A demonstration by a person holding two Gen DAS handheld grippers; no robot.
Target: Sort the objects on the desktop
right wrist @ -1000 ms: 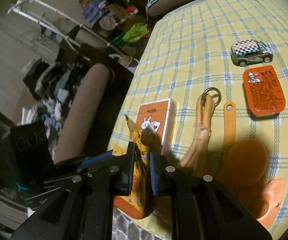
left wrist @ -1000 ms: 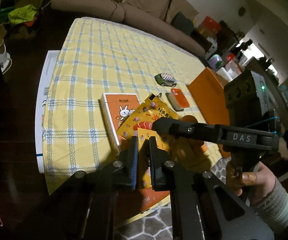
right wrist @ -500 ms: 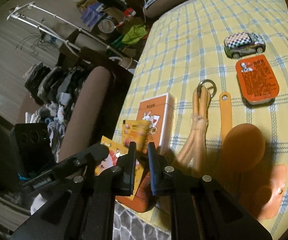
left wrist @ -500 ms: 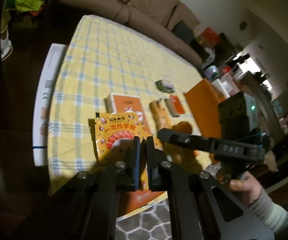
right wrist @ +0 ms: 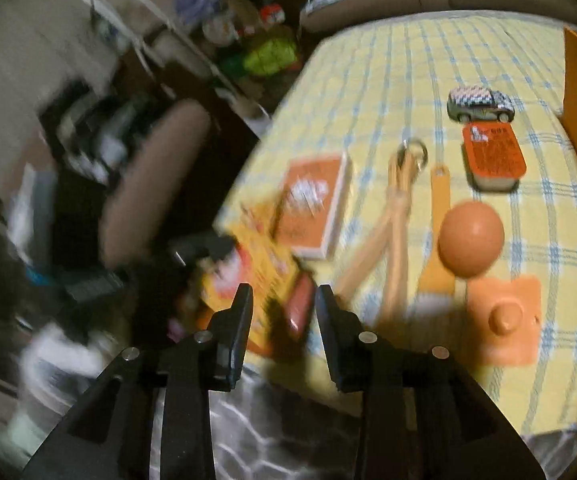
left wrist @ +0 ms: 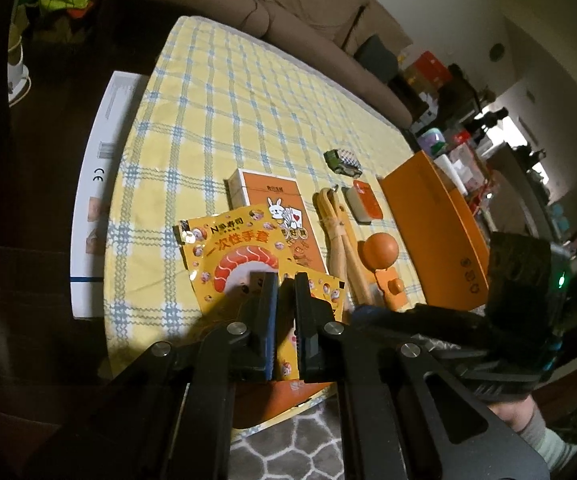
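My left gripper (left wrist: 286, 280) is shut on the lower edge of a yellow packet (left wrist: 232, 256) with a sushi picture, held over the table's near left corner. The right gripper (right wrist: 284, 300) hovers beside it with jaws opening; the blurred packet (right wrist: 256, 276) shows past the gap, but the pads do not touch it. On the yellow checked cloth (left wrist: 208, 120) lie an orange card box (left wrist: 276, 200), a tan strap with a key ring (right wrist: 396, 216), an orange ball on a paddle (right wrist: 470, 240), an orange tin (right wrist: 492, 160) and a checkered toy car (right wrist: 480, 104).
A large orange box (left wrist: 436, 232) stands at the table's right edge. A flat orange square piece (right wrist: 504, 320) lies near the front. A white carton (left wrist: 100, 184) leans against the left side. A brown sofa (left wrist: 308, 12) runs behind the table, with clutter beyond.
The right gripper has let go of the packet, spread its jaws and swung away to the right. The left gripper keeps the packet, which now faces up flat.
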